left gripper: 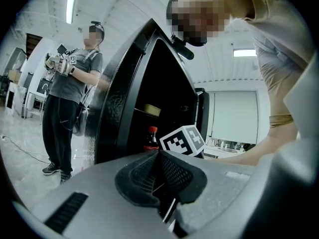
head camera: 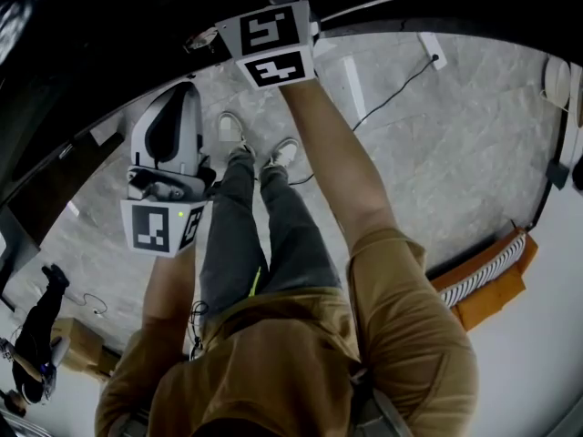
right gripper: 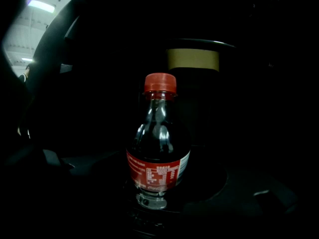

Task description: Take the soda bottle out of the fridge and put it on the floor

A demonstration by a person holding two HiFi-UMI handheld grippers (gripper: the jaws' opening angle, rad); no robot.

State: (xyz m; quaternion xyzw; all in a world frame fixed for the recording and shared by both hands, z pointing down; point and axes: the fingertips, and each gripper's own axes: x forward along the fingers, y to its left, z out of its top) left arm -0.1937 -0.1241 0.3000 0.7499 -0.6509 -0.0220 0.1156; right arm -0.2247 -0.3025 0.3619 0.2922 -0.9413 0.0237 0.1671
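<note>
Underfoot, a pale marbled floor [head camera: 455, 135] runs beside the black fridge [left gripper: 119, 108].

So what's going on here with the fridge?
A person holds a tool in each hand. The right tool reaches into the open, dark fridge toward a red-capped soda bottle standing inside; its jaws look apart, not yet gripping. The left tool is held outside, jaws together and empty.
</note>
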